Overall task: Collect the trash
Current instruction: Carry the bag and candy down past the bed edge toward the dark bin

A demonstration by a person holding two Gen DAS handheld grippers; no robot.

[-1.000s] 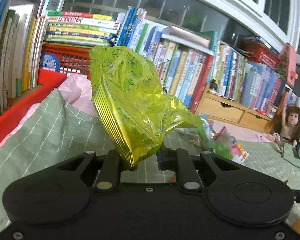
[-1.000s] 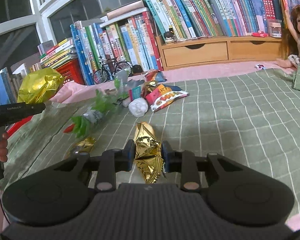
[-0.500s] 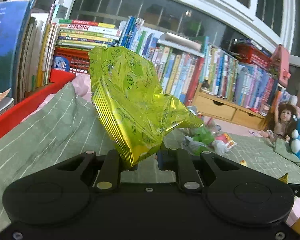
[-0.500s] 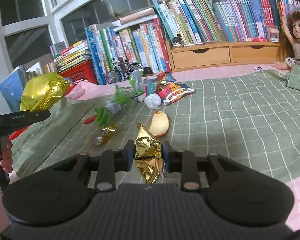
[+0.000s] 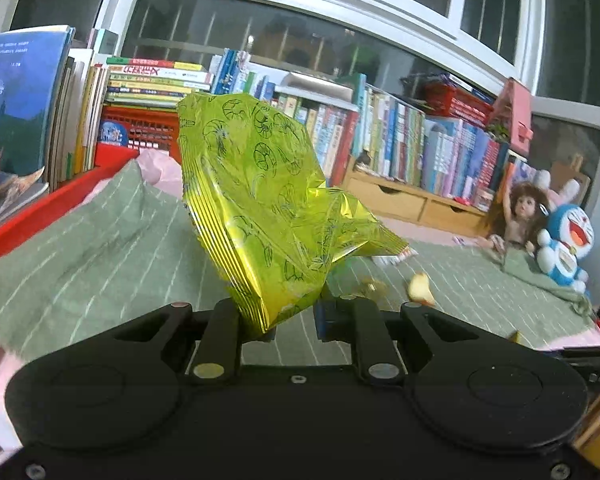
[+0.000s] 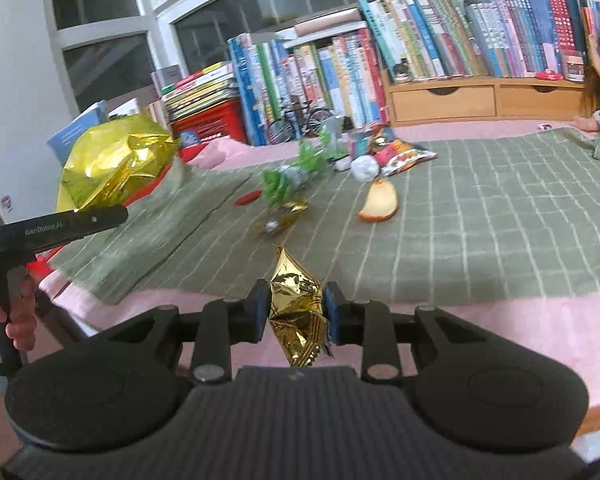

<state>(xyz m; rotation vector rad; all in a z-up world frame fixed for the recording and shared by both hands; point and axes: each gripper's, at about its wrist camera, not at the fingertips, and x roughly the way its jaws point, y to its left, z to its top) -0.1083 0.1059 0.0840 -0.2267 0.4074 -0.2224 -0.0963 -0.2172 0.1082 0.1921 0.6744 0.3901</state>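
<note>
Step in hand, as judged: carrying two pieces away for disposal; left gripper (image 5: 294, 322) has its fingers pinched on the yellow-green snack bag (image 5: 268, 208), held up above the green checked blanket (image 6: 480, 216); right gripper (image 6: 296, 314) has its fingers clamped on a crumpled gold wrapper (image 6: 298, 312), over the blanket's near edge and the pink sheet (image 6: 480, 316); no bin in view, so next move calls for finding one; more wrappers (image 6: 400, 158) and an apple slice (image 6: 378, 202) lie mid-blanket; open room to the right, books (image 6: 340, 64) behind.
</note>
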